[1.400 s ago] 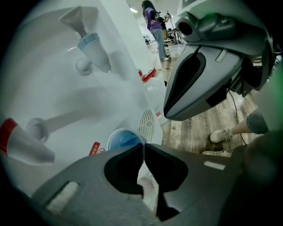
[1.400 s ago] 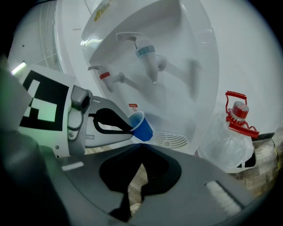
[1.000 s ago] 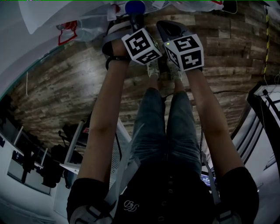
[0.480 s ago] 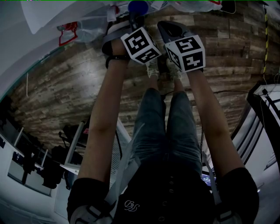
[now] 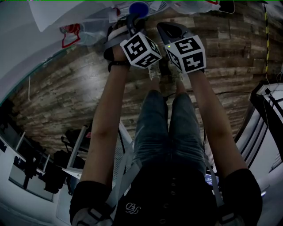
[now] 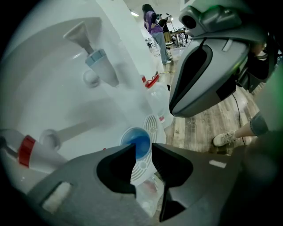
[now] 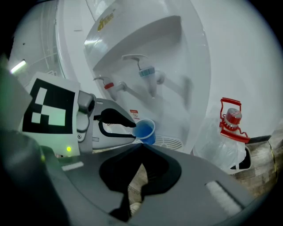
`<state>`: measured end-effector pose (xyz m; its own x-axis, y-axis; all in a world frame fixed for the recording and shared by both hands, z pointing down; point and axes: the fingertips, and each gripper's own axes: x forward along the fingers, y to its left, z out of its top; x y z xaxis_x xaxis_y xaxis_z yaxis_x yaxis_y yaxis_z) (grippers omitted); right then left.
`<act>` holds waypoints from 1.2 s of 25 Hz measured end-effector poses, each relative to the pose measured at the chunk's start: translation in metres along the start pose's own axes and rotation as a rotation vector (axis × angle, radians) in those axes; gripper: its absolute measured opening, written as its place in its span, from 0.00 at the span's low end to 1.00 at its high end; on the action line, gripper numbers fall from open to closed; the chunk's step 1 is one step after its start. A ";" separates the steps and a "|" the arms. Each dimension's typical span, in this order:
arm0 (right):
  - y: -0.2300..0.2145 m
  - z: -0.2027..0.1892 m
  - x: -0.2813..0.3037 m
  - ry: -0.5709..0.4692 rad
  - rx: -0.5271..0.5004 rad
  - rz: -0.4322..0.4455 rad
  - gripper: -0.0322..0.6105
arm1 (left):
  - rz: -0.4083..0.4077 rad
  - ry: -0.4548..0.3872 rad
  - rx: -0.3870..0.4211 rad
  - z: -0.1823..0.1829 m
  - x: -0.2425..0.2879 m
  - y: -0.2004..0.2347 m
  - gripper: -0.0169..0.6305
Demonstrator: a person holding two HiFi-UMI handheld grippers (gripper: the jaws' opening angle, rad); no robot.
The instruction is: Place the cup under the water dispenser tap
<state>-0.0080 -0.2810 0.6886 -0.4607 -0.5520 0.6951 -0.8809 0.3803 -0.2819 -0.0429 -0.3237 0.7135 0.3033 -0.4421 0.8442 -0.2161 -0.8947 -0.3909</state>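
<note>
Cup [image 6: 135,139]: we see it upright, lower centre, below tap [image 6: 101,64].
Left gripper [image 6: 143,148]: nearer; jaws opening, cup at tips.
Right gripper [image 7: 142,146]: jaws together, empty.

From my head I look steeply down to the wooden floor [image 5: 57,92]. The water dispenser [image 5: 44,17] shows only along the top edge. The left gripper view sits close under the dispenser's recess, looking slantwise past the blue-collared tap [image 6: 99,62] toward the room. The right gripper view stands farther back and faces the recess more squarely. All three views share the blue cup [image 5: 138,8].
</note>
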 end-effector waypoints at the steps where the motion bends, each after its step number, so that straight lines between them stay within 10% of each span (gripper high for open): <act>1: 0.001 0.002 -0.002 -0.004 -0.002 -0.001 0.05 | 0.002 0.000 -0.007 0.000 -0.002 0.000 0.21; 30: 0.068 0.079 -0.109 -0.058 -0.156 0.057 0.05 | 0.015 -0.174 -0.296 0.055 -0.189 0.033 0.21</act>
<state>-0.0260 -0.2534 0.5415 -0.5190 -0.5667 0.6399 -0.8277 0.5200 -0.2109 -0.0562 -0.2730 0.5209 0.4458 -0.4823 0.7541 -0.4742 -0.8417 -0.2581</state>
